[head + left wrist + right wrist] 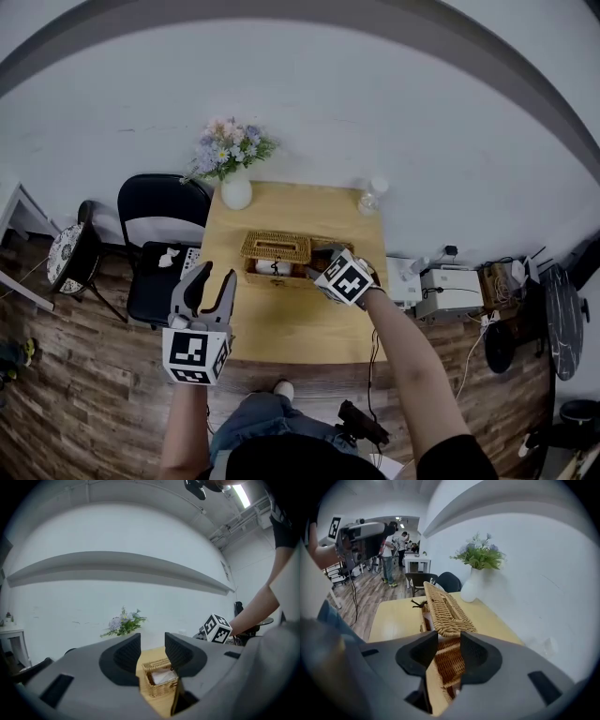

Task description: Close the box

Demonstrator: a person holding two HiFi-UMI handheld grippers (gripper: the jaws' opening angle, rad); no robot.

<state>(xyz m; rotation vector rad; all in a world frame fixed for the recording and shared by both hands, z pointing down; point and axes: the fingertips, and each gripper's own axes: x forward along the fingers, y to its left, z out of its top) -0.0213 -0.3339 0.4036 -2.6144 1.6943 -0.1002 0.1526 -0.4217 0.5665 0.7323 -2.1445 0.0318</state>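
A wicker box [277,274] stands on the wooden table [291,328], its woven lid [276,247] tilted up over it with something white inside. My right gripper [315,272] is at the box's right end, pointing down at it. In the right gripper view the jaws [449,649] stand apart, the lid's [443,609] near end is just beyond them, and the box wall [447,667] shows through the gap; nothing is gripped. My left gripper [216,279] hovers left of the box, open and empty. In the left gripper view it [152,648] frames the box [161,682] well ahead.
A white vase of flowers [234,178] stands at the table's far left corner and a small clear bottle [372,197] at the far right. A black chair [159,244] sits left of the table. A printer and cables [450,291] lie on the floor to the right.
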